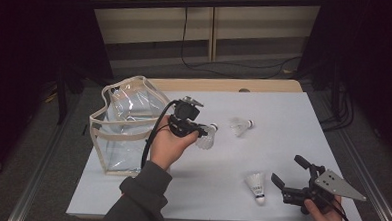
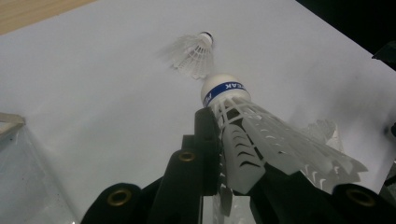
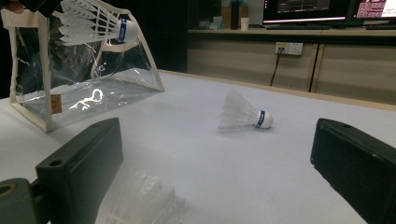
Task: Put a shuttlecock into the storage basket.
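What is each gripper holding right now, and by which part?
Left gripper clamps a shuttlecock by its feather skirt, cork end free. Right gripper is open, holding nothing.

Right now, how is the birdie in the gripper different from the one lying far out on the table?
The held shuttlecock is clamped by its feathers in the left gripper, up off the table; the far shuttlecock lies loose on its side on the table, touched by nothing. The held one is beside the clear bag; the far one lies apart from it. Both are white with blue-banded corks.

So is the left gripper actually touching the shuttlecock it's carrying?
Touching. The left gripper view shows the left gripper with jaws clamped on the skirt of the held shuttlecock.
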Demonstrator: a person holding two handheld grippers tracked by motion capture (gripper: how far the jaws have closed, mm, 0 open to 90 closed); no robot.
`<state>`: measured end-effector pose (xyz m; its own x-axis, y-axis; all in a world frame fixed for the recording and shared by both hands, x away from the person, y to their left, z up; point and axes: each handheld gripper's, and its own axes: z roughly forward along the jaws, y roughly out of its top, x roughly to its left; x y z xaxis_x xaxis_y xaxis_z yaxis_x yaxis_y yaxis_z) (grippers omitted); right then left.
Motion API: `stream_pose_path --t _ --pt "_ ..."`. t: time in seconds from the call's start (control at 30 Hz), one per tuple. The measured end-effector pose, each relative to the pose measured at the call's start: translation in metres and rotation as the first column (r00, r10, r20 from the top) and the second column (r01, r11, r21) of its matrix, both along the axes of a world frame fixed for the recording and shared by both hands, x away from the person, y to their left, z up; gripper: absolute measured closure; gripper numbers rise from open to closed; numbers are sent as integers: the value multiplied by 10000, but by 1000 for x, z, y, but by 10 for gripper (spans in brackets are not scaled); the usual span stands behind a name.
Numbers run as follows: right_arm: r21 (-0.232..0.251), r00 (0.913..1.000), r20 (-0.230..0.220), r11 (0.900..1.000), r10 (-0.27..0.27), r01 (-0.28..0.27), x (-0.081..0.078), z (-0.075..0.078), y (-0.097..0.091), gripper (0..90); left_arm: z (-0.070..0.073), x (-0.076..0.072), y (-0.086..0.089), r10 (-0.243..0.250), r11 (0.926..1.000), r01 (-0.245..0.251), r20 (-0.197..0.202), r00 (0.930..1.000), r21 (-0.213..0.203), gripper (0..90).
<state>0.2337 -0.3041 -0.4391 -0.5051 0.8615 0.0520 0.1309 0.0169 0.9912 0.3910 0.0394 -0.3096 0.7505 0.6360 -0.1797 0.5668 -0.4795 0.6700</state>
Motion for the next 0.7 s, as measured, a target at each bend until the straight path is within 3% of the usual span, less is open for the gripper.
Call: stream_pose_path --t 0.7 --pt "17 10000 -32 10000 -39 39 1 0 -1 15 16 6 -1 77 10000 -76 -38 10000 56 851"
